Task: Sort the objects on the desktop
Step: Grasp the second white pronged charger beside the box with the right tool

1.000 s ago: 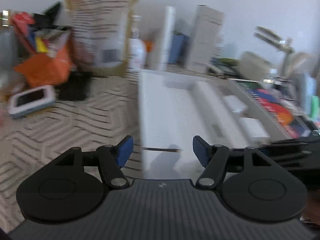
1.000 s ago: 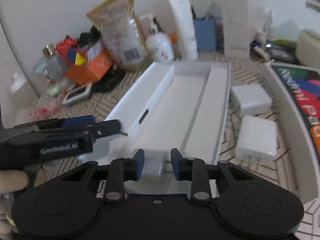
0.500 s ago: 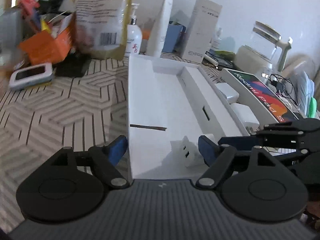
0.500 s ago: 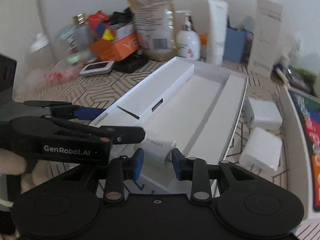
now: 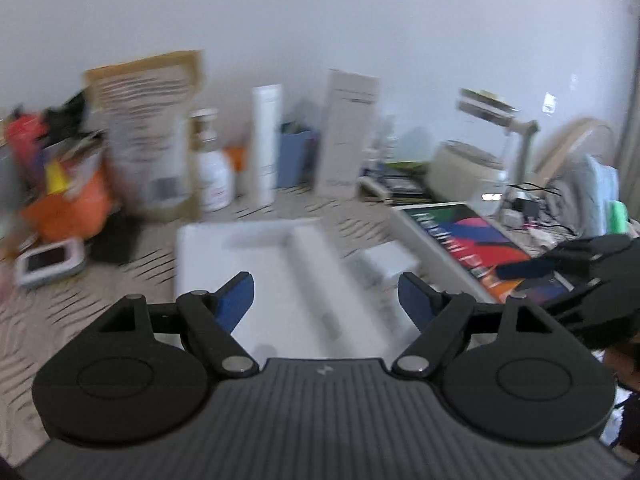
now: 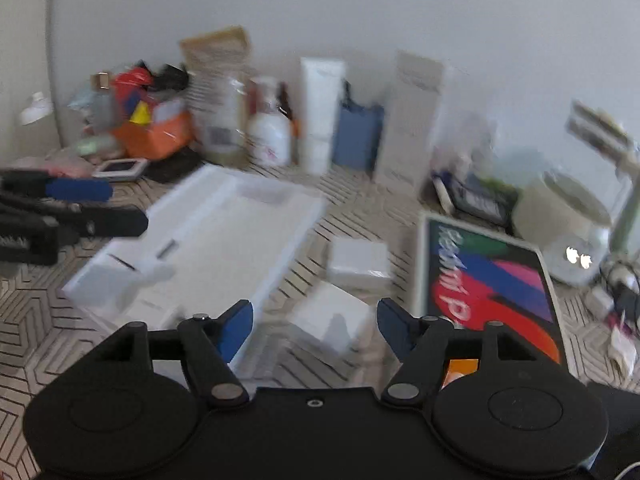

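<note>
A long white box tray [image 6: 224, 236] lies on the patterned desk; it also shows blurred in the left wrist view [image 5: 280, 280]. A small white charger [image 6: 150, 276] rests at its near left end. My right gripper [image 6: 316, 326] is open and empty, above two white adapter blocks [image 6: 358, 262] beside the tray. My left gripper [image 5: 326, 300] is open and empty, raised over the tray's near end. It shows at the left edge of the right wrist view [image 6: 80, 208]. The right gripper shows at the right edge of the left wrist view [image 5: 568, 264].
A colourful tablet box [image 6: 492, 280] lies right of the tray. Along the back wall stand a brown pouch [image 5: 152, 136], a pump bottle [image 6: 270, 136], a white tube [image 6: 320, 112], a blue holder [image 6: 358, 136] and a tall carton [image 6: 414, 116]. An orange box [image 6: 156, 136] and a small white device [image 5: 48, 260] sit at the left.
My right gripper has let go of the white charger, which now lies in the tray, opened, and swung right and back. My left gripper has lifted and pulled back, still open.
</note>
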`<action>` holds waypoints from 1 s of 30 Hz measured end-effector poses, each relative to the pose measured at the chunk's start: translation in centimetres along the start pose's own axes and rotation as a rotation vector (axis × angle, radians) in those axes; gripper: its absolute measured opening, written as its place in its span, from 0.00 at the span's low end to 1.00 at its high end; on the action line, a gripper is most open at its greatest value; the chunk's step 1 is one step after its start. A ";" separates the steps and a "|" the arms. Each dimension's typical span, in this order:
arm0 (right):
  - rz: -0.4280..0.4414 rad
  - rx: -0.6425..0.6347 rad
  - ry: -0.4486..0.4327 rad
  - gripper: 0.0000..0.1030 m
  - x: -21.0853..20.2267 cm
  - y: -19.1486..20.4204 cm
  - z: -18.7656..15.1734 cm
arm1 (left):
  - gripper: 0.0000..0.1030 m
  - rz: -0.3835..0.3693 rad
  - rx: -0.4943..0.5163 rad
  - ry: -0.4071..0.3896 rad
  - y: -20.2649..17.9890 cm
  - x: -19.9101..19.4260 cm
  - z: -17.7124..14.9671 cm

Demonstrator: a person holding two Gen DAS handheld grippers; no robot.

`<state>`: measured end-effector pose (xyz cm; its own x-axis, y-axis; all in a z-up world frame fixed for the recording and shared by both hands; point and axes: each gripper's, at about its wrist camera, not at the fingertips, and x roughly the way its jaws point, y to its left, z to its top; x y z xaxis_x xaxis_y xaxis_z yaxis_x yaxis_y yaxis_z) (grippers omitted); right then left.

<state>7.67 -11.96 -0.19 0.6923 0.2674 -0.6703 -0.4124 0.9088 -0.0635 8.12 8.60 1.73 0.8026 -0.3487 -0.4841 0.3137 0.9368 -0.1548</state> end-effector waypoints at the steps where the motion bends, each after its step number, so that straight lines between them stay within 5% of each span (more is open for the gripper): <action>1: 0.002 0.000 0.007 0.71 0.4 -0.1 0.0 | 0.77 -0.021 0.014 0.016 -0.6 1.0 0.5; 7: 0.016 0.001 0.051 0.71 3.0 -0.4 0.1 | 0.77 0.005 0.053 0.108 -0.9 5.1 -0.1; 11: 0.026 0.002 0.081 0.71 4.7 -0.7 0.2 | 0.77 -0.026 -0.007 0.123 0.5 5.1 -1.0; 21: 0.061 0.018 0.166 0.74 8.5 -1.3 0.1 | 0.77 0.044 0.008 0.100 0.1 4.8 -1.4; 30: 0.072 0.067 0.139 0.70 8.6 -1.6 -0.1 | 0.77 0.083 -0.010 0.117 0.8 5.3 -1.7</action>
<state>14.25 -11.12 -5.90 0.5714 0.2902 -0.7676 -0.4148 0.9092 0.0350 11.75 7.59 -2.46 0.7605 -0.2645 -0.5930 0.2426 0.9629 -0.1183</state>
